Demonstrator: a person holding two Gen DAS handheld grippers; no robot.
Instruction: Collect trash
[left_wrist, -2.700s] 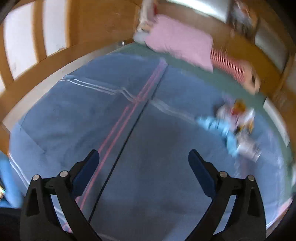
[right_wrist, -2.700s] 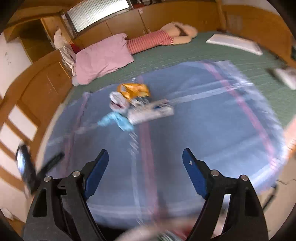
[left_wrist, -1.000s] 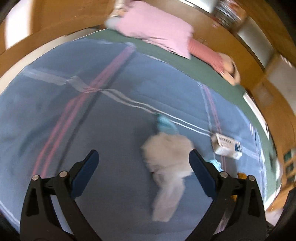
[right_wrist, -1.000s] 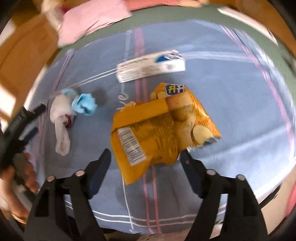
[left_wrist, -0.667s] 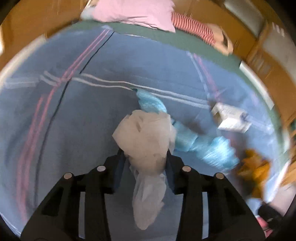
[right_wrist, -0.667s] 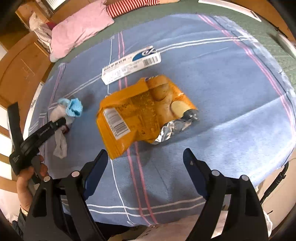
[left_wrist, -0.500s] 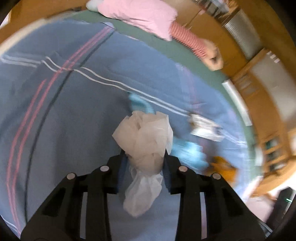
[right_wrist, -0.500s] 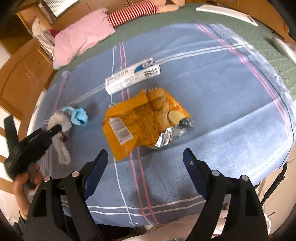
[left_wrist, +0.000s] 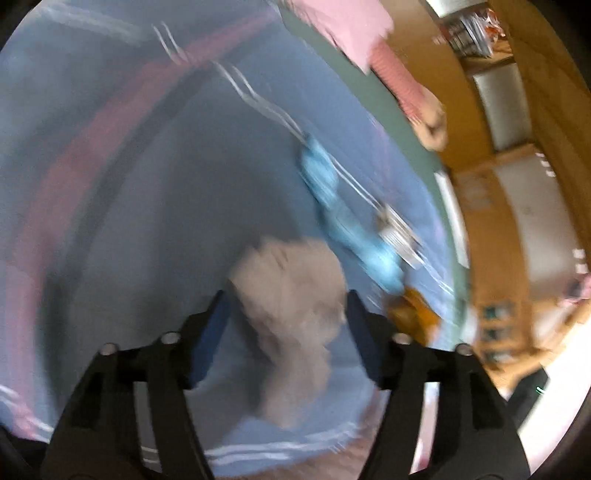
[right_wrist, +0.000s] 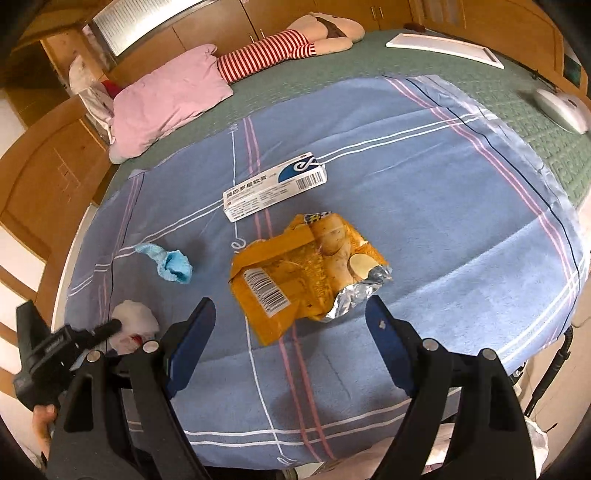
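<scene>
Since half a second back, my left gripper (left_wrist: 284, 325) has swung toward the near edge of the blue blanket (right_wrist: 424, 206), and the crumpled white tissue (left_wrist: 291, 306) that was pinched tight between its jaws now sits between them with the jaws opening. That wrist view is badly smeared, so I honestly can't tell if the blue pads are touching the wad on either side or if it's hanging free. From my right wrist camera I can see the same tissue low on the left, right at the tip of the left gripper, close to the blanket's near-left corner.

My right gripper (right_wrist: 291, 343) hangs over the blanket with its jaws spread wide and nothing in them. Just beyond its fingertips lies the torn orange chip bag (right_wrist: 303, 277), flat on the blanket, silver lining showing at the ripped end. A bit farther up is the white and blue medicine box (right_wrist: 275, 186), lying flat and apart from the bag. Off to the left of the bag there's a twisted blue glove (right_wrist: 171, 266), on its own, near the tissue but not touching it.

Pink pillow (right_wrist: 166, 99) and a striped stuffed toy (right_wrist: 280, 50) sit at the far end on the green mat.
</scene>
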